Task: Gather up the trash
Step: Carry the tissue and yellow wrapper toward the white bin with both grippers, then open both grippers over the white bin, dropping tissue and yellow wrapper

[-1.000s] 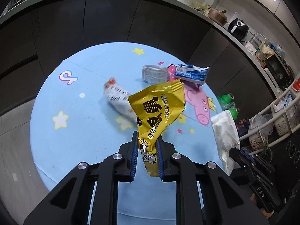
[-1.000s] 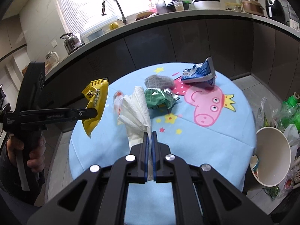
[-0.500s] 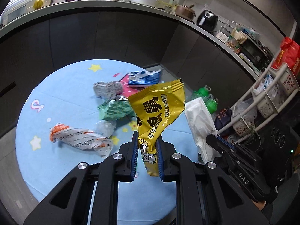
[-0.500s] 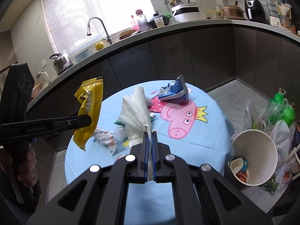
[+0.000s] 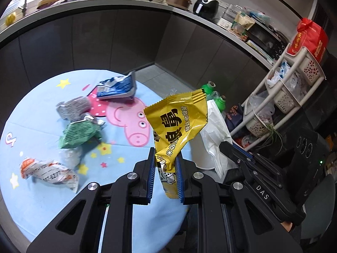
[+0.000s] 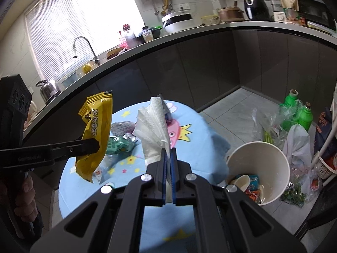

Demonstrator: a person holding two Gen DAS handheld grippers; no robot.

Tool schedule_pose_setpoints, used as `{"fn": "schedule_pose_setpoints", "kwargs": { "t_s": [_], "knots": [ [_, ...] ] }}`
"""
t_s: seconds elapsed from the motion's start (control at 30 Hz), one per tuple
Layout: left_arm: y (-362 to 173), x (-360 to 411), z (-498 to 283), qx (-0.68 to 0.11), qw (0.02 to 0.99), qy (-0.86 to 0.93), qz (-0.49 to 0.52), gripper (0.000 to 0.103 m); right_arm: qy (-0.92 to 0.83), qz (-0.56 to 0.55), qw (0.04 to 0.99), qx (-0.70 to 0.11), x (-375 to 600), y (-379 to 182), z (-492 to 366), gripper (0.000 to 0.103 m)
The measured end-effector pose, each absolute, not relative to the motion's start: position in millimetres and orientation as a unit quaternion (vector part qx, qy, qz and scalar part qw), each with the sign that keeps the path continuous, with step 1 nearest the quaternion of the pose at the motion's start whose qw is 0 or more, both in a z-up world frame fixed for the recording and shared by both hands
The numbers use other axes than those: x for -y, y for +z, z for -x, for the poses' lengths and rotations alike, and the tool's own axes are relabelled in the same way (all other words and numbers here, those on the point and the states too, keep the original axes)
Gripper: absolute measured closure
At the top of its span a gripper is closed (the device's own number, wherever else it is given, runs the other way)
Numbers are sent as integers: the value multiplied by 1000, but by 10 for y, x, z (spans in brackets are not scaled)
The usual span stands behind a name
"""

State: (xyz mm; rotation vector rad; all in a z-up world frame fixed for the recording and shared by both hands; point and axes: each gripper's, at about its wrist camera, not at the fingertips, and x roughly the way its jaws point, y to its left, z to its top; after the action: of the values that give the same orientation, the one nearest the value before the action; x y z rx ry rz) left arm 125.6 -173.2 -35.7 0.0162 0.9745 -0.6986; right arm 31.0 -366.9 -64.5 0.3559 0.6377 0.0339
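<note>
Both tools swung toward white bin (image 6: 256, 169), left tool (image 5: 165, 176) still clamping yellow wrapper (image 5: 177, 126), right tool (image 6: 167, 166) white tissue (image 6: 153, 126)

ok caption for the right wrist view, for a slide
Right hand-held gripper pinching crumpled white paper tissue near round white plastic bin.

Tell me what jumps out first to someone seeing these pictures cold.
The yellow snack wrapper clamped upright in the left gripper, hanging above the blue cartoon tablecloth. Beside it, the right gripper pinches a crumpled white paper towel. Down on the floor to the right of the table stands a white bin with trash already inside.
</note>
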Motion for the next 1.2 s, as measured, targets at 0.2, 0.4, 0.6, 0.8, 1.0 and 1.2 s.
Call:
{"fn": "schedule_pose_setpoints", "kwargs": {
  "t_s": [0.2,0.4,0.6,0.8,1.0,1.2],
  "knots": [
    [-428,2145,-1272,-467,809,-356,-25,87,-24,-194,932,-305,4032,-723,-189,98],
    [-552,2635,-1291,-481,788,-382,-48,87,-70,-218,923,-309,4436,-921,-73,98],
    [-733,3110,-1331,-497,767,-399,-70,87,-106,-251,908,-319,4836,-1215,-36,98],
    [-1025,3535,-1437,-516,746,-413,-81,87,-131,-281,891,-333,5189,-1593,-77,98],
    [-1451,3934,-1575,-539,726,-415,-98,86,-148,-303,875,-349,5425,-1958,-185,97],
    [-1852,4192,-1657,-554,716,-404,-132,83,-155,-300,865,-371,5528,-2286,-357,97]
  ]
}}
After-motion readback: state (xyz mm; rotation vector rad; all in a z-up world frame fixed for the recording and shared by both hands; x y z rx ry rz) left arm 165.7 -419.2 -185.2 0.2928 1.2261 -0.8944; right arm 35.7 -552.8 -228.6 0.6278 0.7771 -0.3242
